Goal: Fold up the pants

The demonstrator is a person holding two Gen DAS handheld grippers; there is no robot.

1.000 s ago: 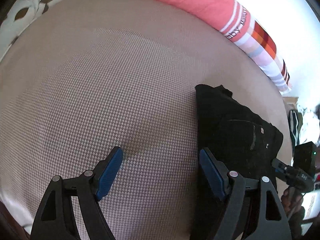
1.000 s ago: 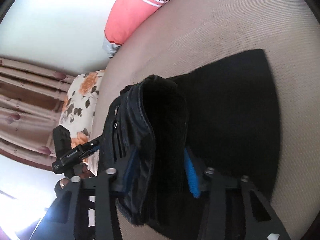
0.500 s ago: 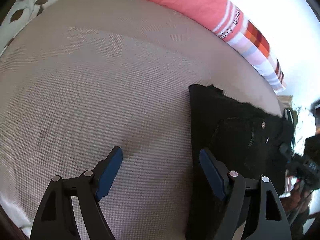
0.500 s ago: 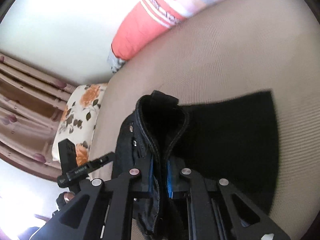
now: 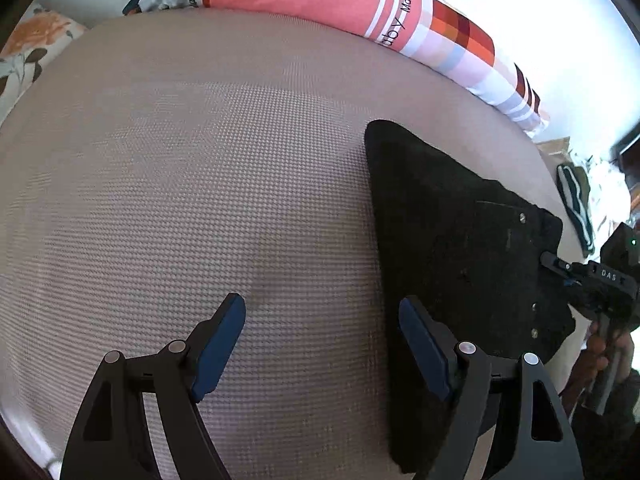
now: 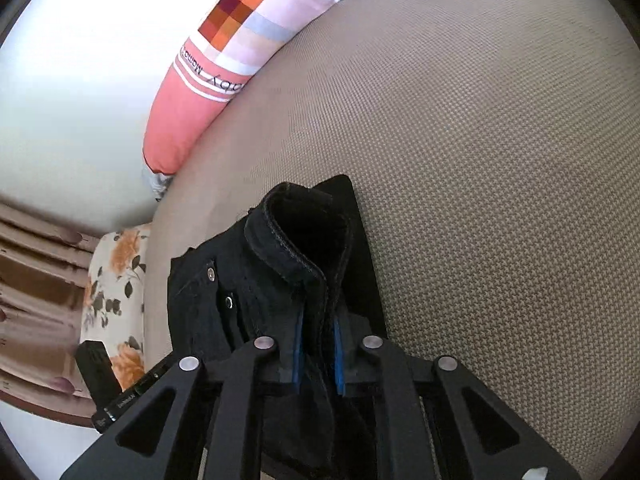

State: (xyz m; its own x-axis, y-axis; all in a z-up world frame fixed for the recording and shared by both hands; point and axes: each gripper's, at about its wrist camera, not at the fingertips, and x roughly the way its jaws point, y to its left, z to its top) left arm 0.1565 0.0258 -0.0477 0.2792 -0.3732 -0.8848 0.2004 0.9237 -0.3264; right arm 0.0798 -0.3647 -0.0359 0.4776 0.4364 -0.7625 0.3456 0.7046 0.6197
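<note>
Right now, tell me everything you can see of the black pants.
The black pants look like heavy denim with metal rivets and a snap, partly folded into a flat dark slab on the beige woven bedcover. One stitched, thick edge is lifted and bunched, pinched between the blue pads of the right gripper, whose jaws have just been closing on it. The left gripper stands open beside the pants' edge, holding nothing.

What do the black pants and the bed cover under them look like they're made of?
The pants look like black denim: thick matte cloth, stitched waistband, metal rivets and a snap. The bed cover looks like a woven beige fabric with a fine houndstooth-like texture; the fibre can't be told.
</note>
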